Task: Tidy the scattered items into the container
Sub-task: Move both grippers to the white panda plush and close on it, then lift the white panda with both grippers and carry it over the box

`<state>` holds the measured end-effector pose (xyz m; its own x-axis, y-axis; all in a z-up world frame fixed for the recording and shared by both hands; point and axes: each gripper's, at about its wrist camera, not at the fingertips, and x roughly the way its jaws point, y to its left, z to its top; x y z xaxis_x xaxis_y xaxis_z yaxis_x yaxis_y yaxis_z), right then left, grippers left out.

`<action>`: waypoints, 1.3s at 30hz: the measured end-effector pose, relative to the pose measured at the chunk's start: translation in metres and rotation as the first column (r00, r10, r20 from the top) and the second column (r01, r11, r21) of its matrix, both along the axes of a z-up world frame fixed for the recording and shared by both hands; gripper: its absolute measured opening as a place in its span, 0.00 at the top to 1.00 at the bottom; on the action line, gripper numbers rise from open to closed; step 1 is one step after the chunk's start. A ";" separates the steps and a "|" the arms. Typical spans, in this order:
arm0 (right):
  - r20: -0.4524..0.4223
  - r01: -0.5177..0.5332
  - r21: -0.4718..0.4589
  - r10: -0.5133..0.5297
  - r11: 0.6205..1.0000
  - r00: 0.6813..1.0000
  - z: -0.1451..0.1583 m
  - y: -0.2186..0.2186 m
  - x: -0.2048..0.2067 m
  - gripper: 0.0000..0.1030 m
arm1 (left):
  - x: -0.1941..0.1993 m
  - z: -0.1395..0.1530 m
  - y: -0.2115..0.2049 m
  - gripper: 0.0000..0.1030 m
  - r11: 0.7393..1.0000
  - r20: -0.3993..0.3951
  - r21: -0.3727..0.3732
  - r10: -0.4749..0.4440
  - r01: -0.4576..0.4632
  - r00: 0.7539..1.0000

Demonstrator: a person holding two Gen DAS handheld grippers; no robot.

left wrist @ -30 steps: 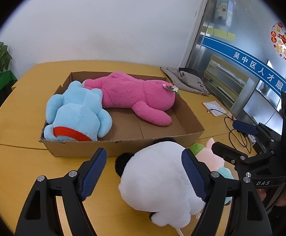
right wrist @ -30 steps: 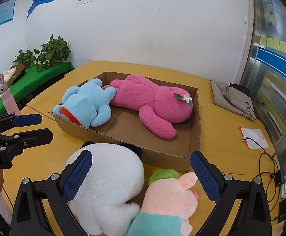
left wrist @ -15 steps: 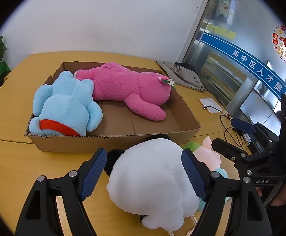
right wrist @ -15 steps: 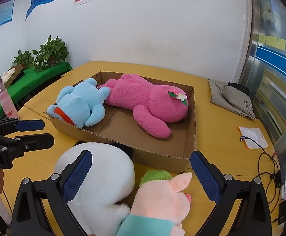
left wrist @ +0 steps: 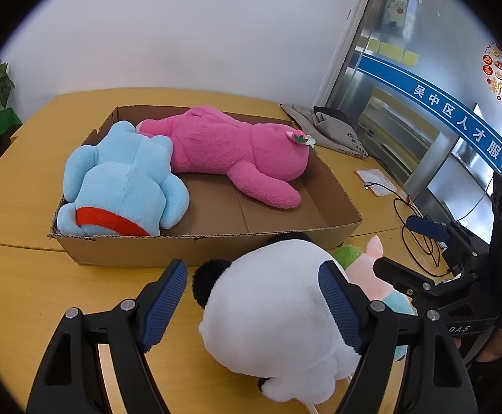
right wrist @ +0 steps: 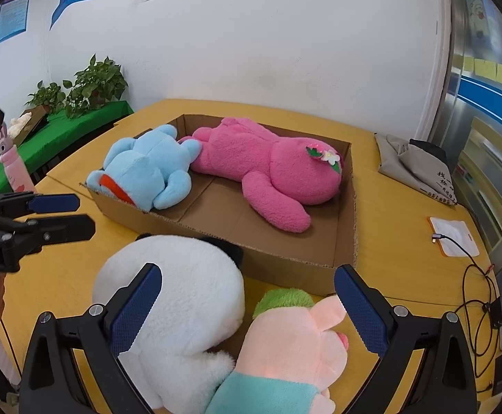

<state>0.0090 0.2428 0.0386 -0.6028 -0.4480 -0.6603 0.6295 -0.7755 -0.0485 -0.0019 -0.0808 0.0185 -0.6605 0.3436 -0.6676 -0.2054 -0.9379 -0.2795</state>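
A shallow cardboard box (left wrist: 195, 246) (right wrist: 285, 262) on the yellow table holds a blue plush (left wrist: 123, 186) (right wrist: 147, 172) and a pink plush (left wrist: 237, 151) (right wrist: 271, 169). In front of it lie a white panda plush (left wrist: 278, 314) (right wrist: 181, 307) and a pink-and-teal plush with green hair (left wrist: 371, 276) (right wrist: 292, 345). My left gripper (left wrist: 251, 296) is open, its fingers either side of the panda. My right gripper (right wrist: 247, 307) is open above the gap between the two loose plushes. Each gripper also shows in the other's view, left (right wrist: 57, 212), right (left wrist: 409, 252).
A grey cloth bag (left wrist: 326, 131) (right wrist: 416, 169) lies at the table's back right. A white pad (right wrist: 454, 239) and black cables (left wrist: 420, 234) lie at the right edge. Plants (right wrist: 88, 86) on a green table and a pink bottle (right wrist: 12, 169) stand far left.
Both grippers have shifted slightly; the box and plushes sit a little differently in view. Both stay open. The panda now sits more to the right between the left fingers.
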 end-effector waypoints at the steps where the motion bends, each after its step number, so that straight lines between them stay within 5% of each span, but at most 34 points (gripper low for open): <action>1: 0.009 -0.010 -0.002 0.010 1.000 1.000 -0.003 0.001 0.001 0.01 | 0.000 -0.002 -0.001 0.24 1.000 0.009 0.007 -0.001 0.001 1.000; 10: 0.176 -0.222 -0.014 0.221 0.975 0.959 -0.055 -0.030 0.021 0.01 | -0.004 -0.034 -0.025 0.24 0.991 0.115 0.135 -0.032 0.016 0.993; 15: 0.243 -0.251 0.022 0.239 0.968 0.940 -0.088 -0.060 0.027 0.00 | -0.004 -0.052 -0.038 0.24 0.989 0.150 0.145 -0.014 -0.008 0.989; 20: 0.343 -0.332 -0.134 0.358 0.934 0.868 -0.098 -0.077 0.039 0.00 | -0.005 -0.059 -0.061 0.24 0.985 0.158 0.170 0.017 -0.044 0.987; 23: 0.320 -0.326 -0.095 0.338 0.941 0.885 -0.104 -0.084 0.043 0.00 | -0.007 -0.063 -0.075 0.24 0.978 0.178 0.205 0.007 -0.044 0.984; 28: 0.391 -0.233 -0.160 0.278 0.959 0.878 -0.112 -0.079 0.026 0.00 | -0.010 -0.064 -0.074 0.24 0.974 0.174 0.225 -0.064 0.024 0.983; 33: 0.453 -0.236 -0.130 0.269 0.963 0.850 -0.139 -0.096 0.025 0.00 | -0.026 -0.085 -0.067 0.16 0.933 0.219 0.352 -0.161 0.076 0.962; 39: 0.422 -0.235 -0.110 0.260 0.966 0.869 -0.139 -0.100 0.026 0.08 | -0.032 -0.103 -0.073 0.08 0.900 0.264 0.434 -0.167 0.038 0.950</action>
